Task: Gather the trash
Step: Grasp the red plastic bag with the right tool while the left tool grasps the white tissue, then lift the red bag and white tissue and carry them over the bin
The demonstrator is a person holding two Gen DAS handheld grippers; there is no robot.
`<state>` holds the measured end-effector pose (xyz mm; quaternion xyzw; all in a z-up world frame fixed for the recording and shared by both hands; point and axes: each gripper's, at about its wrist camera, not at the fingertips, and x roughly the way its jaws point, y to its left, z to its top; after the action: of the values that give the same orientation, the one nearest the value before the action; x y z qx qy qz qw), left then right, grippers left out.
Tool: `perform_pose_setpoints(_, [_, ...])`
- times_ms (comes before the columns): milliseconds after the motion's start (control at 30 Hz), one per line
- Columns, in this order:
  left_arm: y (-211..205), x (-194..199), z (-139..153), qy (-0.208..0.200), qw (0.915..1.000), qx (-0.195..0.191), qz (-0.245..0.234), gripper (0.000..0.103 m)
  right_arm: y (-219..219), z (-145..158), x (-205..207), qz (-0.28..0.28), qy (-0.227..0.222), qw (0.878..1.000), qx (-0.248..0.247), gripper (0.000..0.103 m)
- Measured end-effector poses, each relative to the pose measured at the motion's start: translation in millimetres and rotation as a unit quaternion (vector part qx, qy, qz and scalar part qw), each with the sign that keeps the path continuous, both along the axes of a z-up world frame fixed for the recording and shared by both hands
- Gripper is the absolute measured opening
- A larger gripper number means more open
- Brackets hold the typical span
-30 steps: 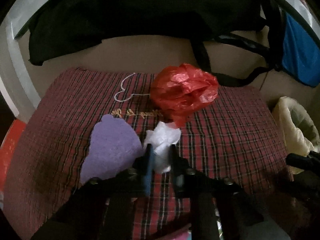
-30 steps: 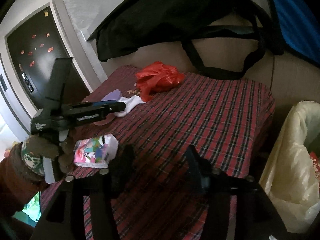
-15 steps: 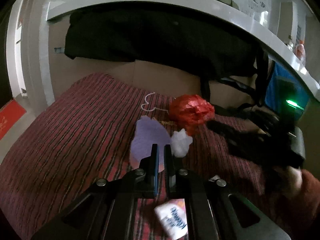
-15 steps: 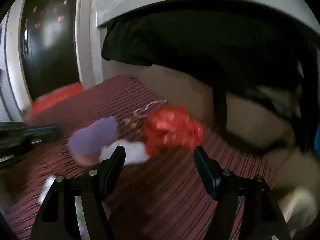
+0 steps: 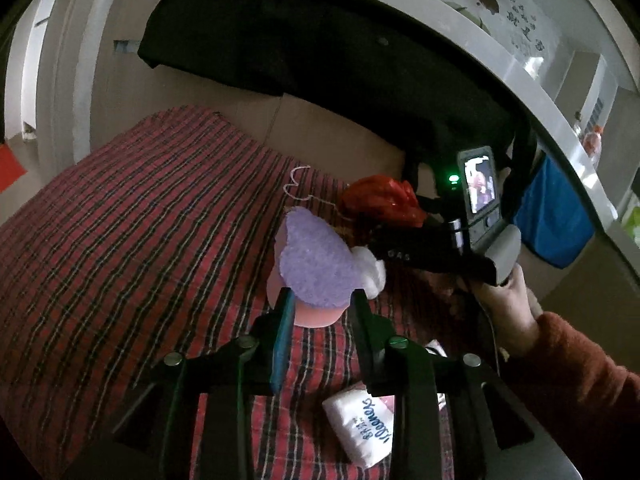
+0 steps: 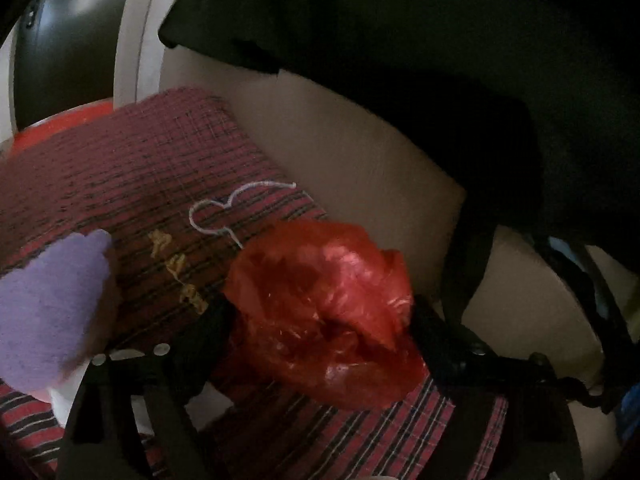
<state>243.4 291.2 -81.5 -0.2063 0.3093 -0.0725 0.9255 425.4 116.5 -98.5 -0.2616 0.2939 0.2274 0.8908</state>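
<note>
A crumpled red plastic bag (image 6: 324,312) lies on the red plaid cloth (image 6: 120,184) between the wide-open jaws of my right gripper (image 6: 316,320); whether they touch it I cannot tell. It also shows in the left wrist view (image 5: 380,200). My left gripper (image 5: 320,308) is open, its fingers on either side of the near edge of a purple foam piece (image 5: 316,268). A white crumpled tissue (image 5: 372,272) lies just right of the foam, under the right gripper's body (image 5: 432,248).
A white tissue packet (image 5: 364,428) lies below the left gripper. A white thread loop (image 6: 240,204) lies on the cloth behind the red bag. Black bags (image 5: 320,48) hang over the beige backrest (image 6: 340,152); a blue bag (image 5: 548,216) hangs at right.
My left gripper has opened and moved up to the purple foam. My right gripper has moved forward until the red bag lies between its jaws.
</note>
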Motion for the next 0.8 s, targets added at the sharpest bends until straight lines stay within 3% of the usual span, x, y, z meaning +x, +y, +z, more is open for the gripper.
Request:
perform_pose_setpoints(167, [-14, 8, 4, 0.007, 0.9997, 0.014, -0.021, 0.031, -33, 15, -13, -0.012, 0.032, 0.997, 0.063, 0.068])
perform_pose_setpoints(367, [-50, 29, 10, 0.005, 0.9952, 0.060, -0.077, 0.033, -97, 34, -58, -0.032, 0.046, 0.989, 0.136, 0.068])
perform_pose_setpoints(467, [-72, 48, 11, 0.005, 0.9870, 0.119, -0.108, 0.034, -127, 36, -82, -0.043, 0.055, 0.984, 0.165, 0.068])
perform_pose_setpoints(567, [-85, 69, 0, 0.025, 0.9782, 0.180, -0.099, 0.034, -155, 34, -100, -0.057, 0.063, 0.978, 0.190, 0.068])
perform_pose_setpoints(700, [-97, 84, -10, 0.031, 0.9714, 0.213, -0.100, 0.034, -179, 30, -118, -0.075, 0.060, 0.974, 0.205, 0.068])
perform_pose_setpoints(800, [-108, 96, -19, 0.065, 0.9626, 0.243, -0.102, 0.033, -186, 29, -121, -0.079, 0.066, 0.970, 0.221, 0.068])
